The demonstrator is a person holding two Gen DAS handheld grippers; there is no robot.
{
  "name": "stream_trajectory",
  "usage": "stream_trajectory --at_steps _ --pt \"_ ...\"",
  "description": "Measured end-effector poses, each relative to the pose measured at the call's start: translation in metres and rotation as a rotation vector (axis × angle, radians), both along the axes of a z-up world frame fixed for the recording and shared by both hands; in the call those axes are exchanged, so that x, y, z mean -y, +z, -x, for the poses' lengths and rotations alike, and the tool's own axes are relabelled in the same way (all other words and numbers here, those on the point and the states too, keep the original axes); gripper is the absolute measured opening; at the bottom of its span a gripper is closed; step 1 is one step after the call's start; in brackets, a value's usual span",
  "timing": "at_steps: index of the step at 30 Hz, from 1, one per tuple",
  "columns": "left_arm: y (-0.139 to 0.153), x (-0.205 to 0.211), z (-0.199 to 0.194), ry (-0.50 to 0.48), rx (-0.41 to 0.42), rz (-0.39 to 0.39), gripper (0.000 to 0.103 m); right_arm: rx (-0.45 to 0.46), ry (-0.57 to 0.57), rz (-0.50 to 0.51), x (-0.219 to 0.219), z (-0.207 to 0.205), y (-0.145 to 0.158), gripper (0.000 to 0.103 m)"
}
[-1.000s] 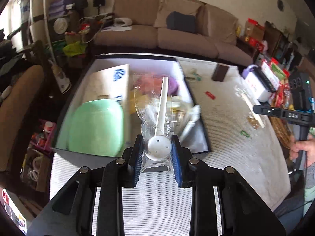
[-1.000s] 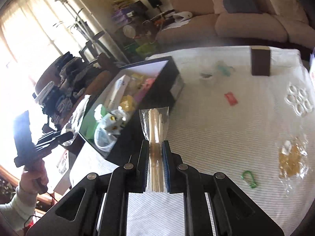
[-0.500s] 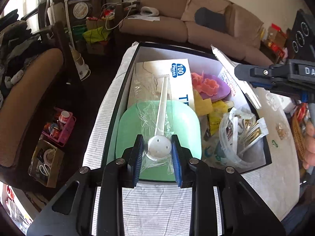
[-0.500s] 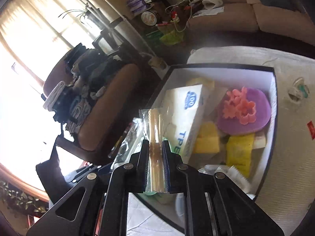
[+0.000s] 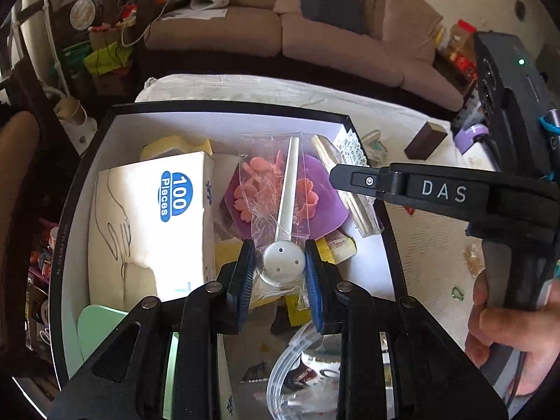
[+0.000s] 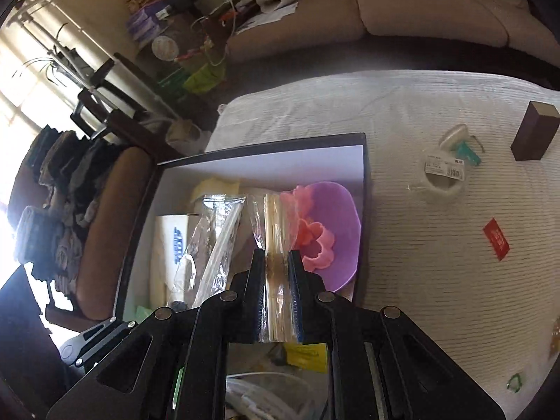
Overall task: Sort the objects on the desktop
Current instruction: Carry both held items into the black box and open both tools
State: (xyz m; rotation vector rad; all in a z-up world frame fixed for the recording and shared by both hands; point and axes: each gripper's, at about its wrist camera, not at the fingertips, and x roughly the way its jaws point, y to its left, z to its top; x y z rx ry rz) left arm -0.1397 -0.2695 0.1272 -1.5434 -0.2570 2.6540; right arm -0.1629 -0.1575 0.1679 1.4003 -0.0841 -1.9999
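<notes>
- Left wrist view: left gripper has its jaws clenched on the round perforated head of a white slotted spoon sealed in a clear wrapper; the handle points away from the camera.
- Spoon hangs over the open black storage box, above a purple dish holding pink flower-shaped pieces.
- Inside the box, left half: a white carton printed "100 Pieces". A mint-green lid lies at the near left corner; yellow packets lie beneath the jaws.
- Right gripper reaches in from the right, over the box's right wall, with a clear packet of wooden sticks at its tip. A bare hand grips its handle.
- A brown block stands on the striped cloth surface beyond the box's far right corner.
- Right wrist view: right gripper, jaws clenched on the stick packet, which stands up over the box interior just left of the purple dish.
- The wrapped spoon shows to the left of the packet, slanted over the carton.
- On the surface right of the box: a white tape roll with a teal item just beside it, the brown block near the far right edge, a red label lying flat, a green clip near the right edge.
</notes>
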Motion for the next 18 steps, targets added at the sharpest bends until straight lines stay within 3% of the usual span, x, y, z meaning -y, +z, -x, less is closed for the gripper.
stream_trajectory --at_steps 3,6,10,12,18 --pt "-0.010 -0.006 0.008 -0.011 0.028 0.053 0.026 0.000 0.000 -0.045 0.004 0.004 -0.008 0.016" --pt "-0.019 -0.003 0.007 -0.009 0.041 0.038 0.027 0.007 0.022 -0.087 0.009 0.002 -0.017 0.017" --pt "-0.019 0.004 -0.002 0.007 0.038 -0.005 0.034 0.027 0.020 -0.065 0.005 -0.005 -0.022 0.032" --pt "-0.018 0.008 -0.005 0.016 0.043 -0.019 0.037 0.035 0.014 -0.042 0.001 -0.007 -0.020 0.041" --pt "0.004 0.021 -0.018 0.046 0.012 -0.034 0.038 -0.033 0.037 -0.037 -0.009 -0.020 0.008 0.041"
